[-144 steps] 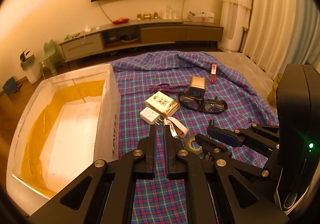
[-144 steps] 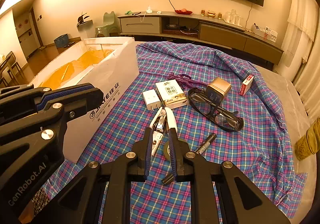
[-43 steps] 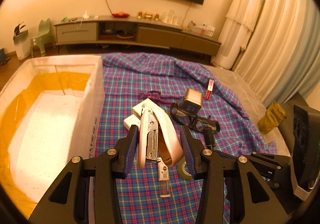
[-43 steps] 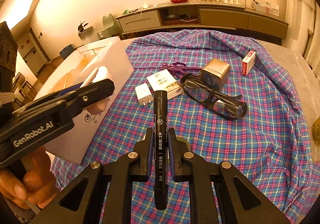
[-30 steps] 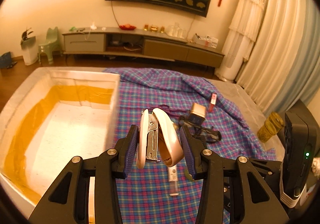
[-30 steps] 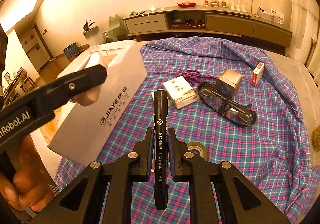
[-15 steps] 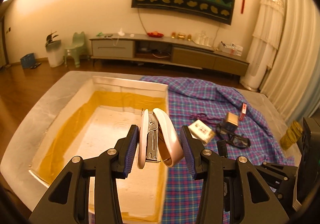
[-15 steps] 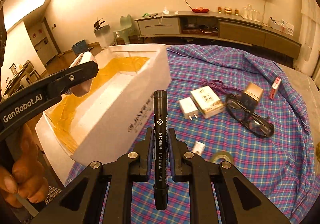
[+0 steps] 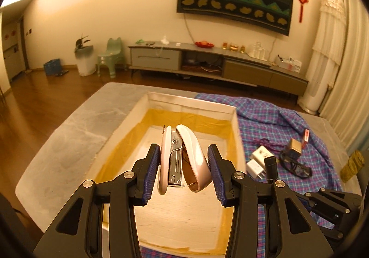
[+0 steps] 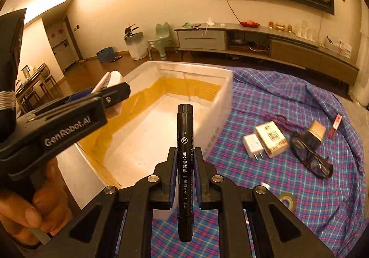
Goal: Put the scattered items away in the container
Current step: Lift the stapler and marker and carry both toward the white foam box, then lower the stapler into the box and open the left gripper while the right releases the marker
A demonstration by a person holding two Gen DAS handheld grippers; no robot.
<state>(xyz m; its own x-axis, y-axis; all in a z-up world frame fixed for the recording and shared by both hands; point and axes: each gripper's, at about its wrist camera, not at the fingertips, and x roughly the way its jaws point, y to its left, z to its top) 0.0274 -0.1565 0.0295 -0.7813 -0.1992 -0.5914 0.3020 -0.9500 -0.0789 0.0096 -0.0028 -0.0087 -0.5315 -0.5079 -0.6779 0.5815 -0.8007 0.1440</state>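
Note:
My left gripper (image 9: 183, 166) is shut on a pale pink stapler (image 9: 182, 156) and holds it above the white foam box (image 9: 234, 117) with a yellow lining. My right gripper (image 10: 185, 173) is shut on a black marker (image 10: 185, 154), upright, over the box's near right wall (image 10: 221, 105). The left gripper (image 10: 101, 98) with the stapler also shows at the left of the right wrist view. On the plaid cloth (image 10: 288, 101) lie a white charger (image 10: 252, 145), a white card box (image 10: 272, 134), black glasses (image 10: 309, 156), a gold box (image 10: 317, 130), a red packet (image 10: 335, 125), a tape roll (image 10: 286, 198) and purple string (image 10: 280, 118).
The box and cloth sit on a grey marble-look table (image 9: 69, 126). A small white bottle (image 10: 264, 185) lies by the tape roll. A yellow-green bundle (image 9: 351, 165) stands at the table's right edge. Beyond are wooden floor and a long TV cabinet (image 9: 219, 61).
Both grippers have moved left from over the cloth to over the box, carrying the stapler and the marker. The items on the cloth have not moved.

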